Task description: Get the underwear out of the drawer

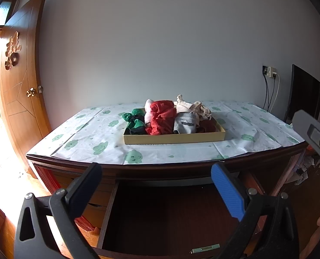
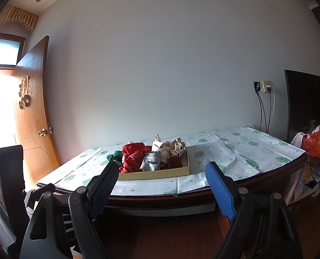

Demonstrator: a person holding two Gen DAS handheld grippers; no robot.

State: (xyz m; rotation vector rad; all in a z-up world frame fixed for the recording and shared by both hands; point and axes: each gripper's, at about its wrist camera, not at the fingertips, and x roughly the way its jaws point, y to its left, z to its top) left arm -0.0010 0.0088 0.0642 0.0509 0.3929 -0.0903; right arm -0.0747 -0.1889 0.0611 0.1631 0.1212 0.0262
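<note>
Left wrist view: I'm seeing the left gripper (image 1: pixel 155 185) hanging with jaws wide apart, nothing between them, over the open drawer (image 1: pixel 160 215), whose inside is reading too dark to make out, possibly bare. The underwear (image 1: pixel 162 118) is sitting piled in a shallow tray (image 1: pixel 173 138) on the desk (image 1: pixel 181 168), long axis running left-right.

Right wrist view: the right gripper (image 2: pixel 162 181) is also gaping, gripping nothing; its finger is covering the tray's left corner.
</note>
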